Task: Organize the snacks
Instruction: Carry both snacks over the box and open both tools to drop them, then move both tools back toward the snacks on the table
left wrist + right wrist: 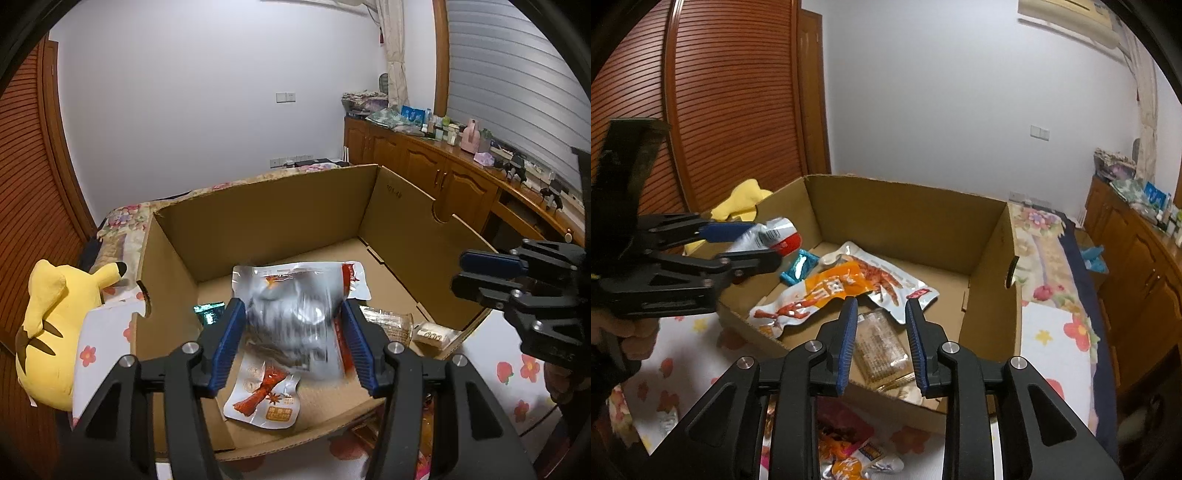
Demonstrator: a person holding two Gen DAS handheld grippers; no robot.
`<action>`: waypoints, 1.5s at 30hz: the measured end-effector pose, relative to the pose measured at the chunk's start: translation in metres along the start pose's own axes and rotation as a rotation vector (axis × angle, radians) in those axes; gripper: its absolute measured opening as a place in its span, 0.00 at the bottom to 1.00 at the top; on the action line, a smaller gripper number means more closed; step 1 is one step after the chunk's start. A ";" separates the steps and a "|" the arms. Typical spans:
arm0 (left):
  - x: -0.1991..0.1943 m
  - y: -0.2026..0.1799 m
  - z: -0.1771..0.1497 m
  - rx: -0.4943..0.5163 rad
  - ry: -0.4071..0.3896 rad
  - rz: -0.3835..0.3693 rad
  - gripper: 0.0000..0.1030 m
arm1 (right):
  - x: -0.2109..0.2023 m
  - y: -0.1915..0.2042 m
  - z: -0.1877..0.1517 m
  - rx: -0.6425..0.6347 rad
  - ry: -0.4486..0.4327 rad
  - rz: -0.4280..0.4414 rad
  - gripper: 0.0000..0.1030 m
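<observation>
Left wrist view: we see our left gripper (293, 314) spread partway, a silvery snack pouch (295, 295) blurred between its blue pads; whether the pads still press it we cannot tell. The pouch hangs over the open cardboard box (258, 206), above a white-and-orange chicken-foot packet (264, 395) lying on the box floor. From the right wrist view, our right gripper (881, 306) stands slightly apart with nothing pinched, poised over a clear-wrapped biscuit pack (881, 343) just inside the box's near wall. A yellow plush toy (59, 325) sits left of the box.
</observation>
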State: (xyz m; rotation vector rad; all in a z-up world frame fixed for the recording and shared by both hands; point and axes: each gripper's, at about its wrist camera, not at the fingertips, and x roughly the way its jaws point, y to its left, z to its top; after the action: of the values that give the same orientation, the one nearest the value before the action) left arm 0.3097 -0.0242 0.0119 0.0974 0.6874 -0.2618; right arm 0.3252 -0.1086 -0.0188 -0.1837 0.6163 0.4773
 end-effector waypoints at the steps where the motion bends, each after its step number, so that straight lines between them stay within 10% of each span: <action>1: 0.000 -0.001 0.000 -0.001 0.001 0.000 0.53 | -0.003 0.001 -0.001 -0.002 -0.002 0.001 0.26; 19: -0.046 -0.011 -0.026 0.010 -0.035 -0.016 0.59 | -0.037 0.022 -0.021 0.000 -0.002 -0.018 0.40; 45: -0.106 -0.022 -0.144 -0.033 0.022 -0.032 0.67 | -0.076 0.072 -0.090 0.039 0.041 -0.023 0.66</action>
State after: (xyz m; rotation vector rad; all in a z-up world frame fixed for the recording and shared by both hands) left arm 0.1366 0.0021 -0.0313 0.0575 0.7152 -0.2807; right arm 0.1905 -0.1015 -0.0477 -0.1640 0.6626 0.4397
